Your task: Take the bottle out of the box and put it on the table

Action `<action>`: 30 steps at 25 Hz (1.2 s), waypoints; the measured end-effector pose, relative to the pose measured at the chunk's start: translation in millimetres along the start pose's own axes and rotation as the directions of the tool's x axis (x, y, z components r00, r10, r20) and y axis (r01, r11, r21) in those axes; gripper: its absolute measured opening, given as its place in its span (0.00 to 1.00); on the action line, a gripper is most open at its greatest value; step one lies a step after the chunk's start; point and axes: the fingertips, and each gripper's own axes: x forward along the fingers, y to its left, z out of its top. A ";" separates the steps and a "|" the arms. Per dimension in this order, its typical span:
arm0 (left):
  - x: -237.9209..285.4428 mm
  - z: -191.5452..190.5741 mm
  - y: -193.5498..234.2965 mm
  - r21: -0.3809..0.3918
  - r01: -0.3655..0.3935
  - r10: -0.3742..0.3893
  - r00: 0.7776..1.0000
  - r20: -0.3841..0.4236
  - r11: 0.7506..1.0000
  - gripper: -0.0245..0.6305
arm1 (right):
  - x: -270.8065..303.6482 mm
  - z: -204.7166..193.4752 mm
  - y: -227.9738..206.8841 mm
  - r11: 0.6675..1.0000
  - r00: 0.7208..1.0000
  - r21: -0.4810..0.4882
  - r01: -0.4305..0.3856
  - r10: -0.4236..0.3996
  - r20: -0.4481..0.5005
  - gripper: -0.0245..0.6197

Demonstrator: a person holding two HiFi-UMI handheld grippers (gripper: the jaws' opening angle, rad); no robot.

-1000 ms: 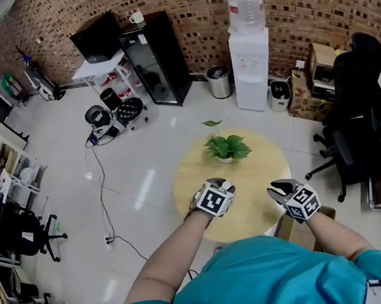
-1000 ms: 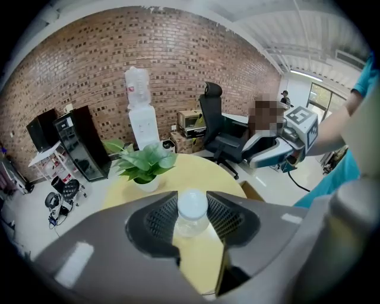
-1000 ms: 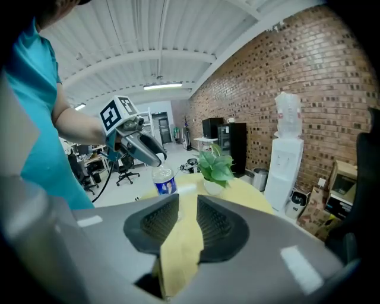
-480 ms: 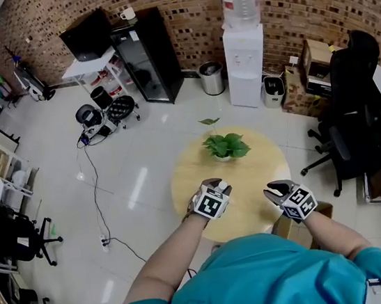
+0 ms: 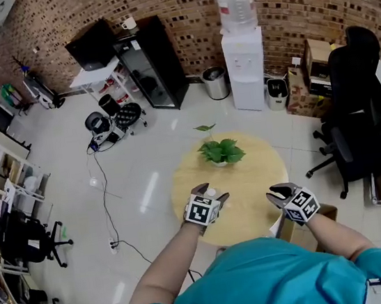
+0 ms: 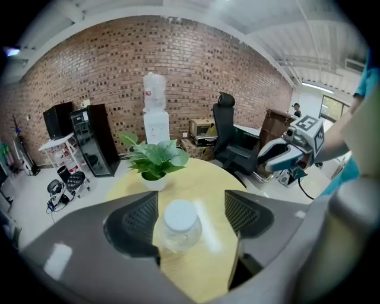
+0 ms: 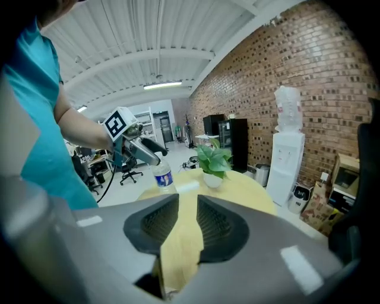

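Observation:
A small clear bottle [image 6: 179, 225] with a white cap stands upright on the round yellow table [image 5: 250, 174]. My left gripper [image 6: 191, 211] is around it and its jaws have just been opening. The bottle stands between them, close to the left pad, with a clear gap to the right pad. In the head view the bottle's cap [image 5: 211, 192] shows between the left gripper's [image 5: 213, 191] fingers. The right gripper view shows the bottle [image 7: 161, 176] under the left gripper [image 7: 155, 159]. My right gripper [image 5: 275, 192] hovers at the table's near right edge, its jaws [image 7: 187, 217] a narrow gap apart and empty.
A potted green plant [image 5: 222, 152] stands at the table's far side. A cardboard box [image 5: 307, 230] sits on the floor under my right arm. A black office chair [image 5: 352, 125] is to the right, a water dispenser [image 5: 246, 70] and a black cabinet [image 5: 153, 61] stand along the brick wall.
The left gripper has sunk toward the table and its jaws have spread apart; the bottle's white cap now shows between them. The right gripper stays about where it was.

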 end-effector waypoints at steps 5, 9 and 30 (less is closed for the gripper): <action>-6.3 17.5 14.3 -0.002 -0.008 0.009 0.998 0.068 1.000 0.59 | 11.6 -10.7 -29.4 0.998 1.000 0.059 0.026 -0.026 -0.007 0.19; -36.4 -4.1 0.6 -0.005 -0.029 0.029 0.993 0.114 1.000 0.59 | 2.6 -14.9 0.1 0.999 1.000 0.035 0.027 -0.027 -0.006 0.19; -345.1 -54.7 -73.4 0.057 0.205 -0.212 0.952 0.221 0.977 0.54 | -114.8 105.0 315.3 0.968 0.972 0.088 0.235 -0.236 -0.001 0.19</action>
